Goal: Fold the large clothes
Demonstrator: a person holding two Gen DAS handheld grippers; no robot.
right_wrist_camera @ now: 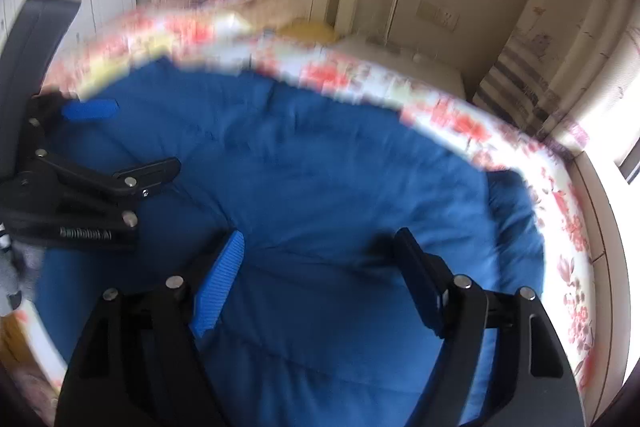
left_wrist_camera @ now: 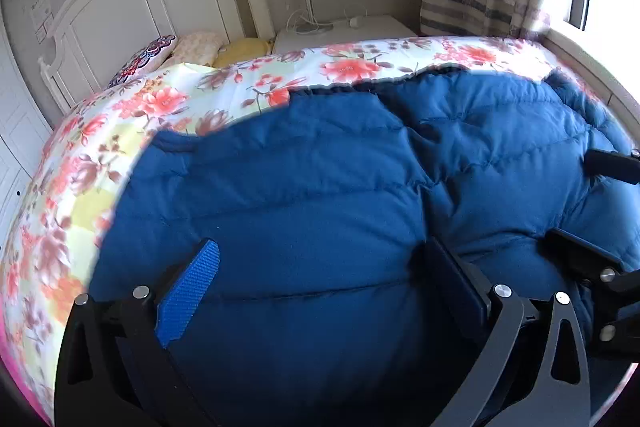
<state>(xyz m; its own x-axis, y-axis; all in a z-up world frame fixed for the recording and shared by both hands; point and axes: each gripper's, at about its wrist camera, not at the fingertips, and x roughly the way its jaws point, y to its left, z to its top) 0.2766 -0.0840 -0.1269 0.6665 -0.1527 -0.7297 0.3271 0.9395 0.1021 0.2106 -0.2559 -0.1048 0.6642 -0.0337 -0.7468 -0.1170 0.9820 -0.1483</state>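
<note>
You are hovering both tongs, left gripper (left_wrist_camera: 324, 291) and right gripper (right_wrist_camera: 320, 287), jaws spread and empty, over the blue padded jacket (left_wrist_camera: 320, 167) lying on the floral bedspread (left_wrist_camera: 168, 99). Next, probably pinch an edge to fold.

1 jacket (left_wrist_camera: 304, 187) – 2 tools – 3 pillows

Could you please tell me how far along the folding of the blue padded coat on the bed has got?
Done: the blue padded coat lies spread on the floral bedspread, one panel seemingly lapped over the middle. In hand: nothing; the left gripper and right gripper hover above it with jaws open and empty. Left: apparently most folds, since the coat covers much of the bed.
</note>
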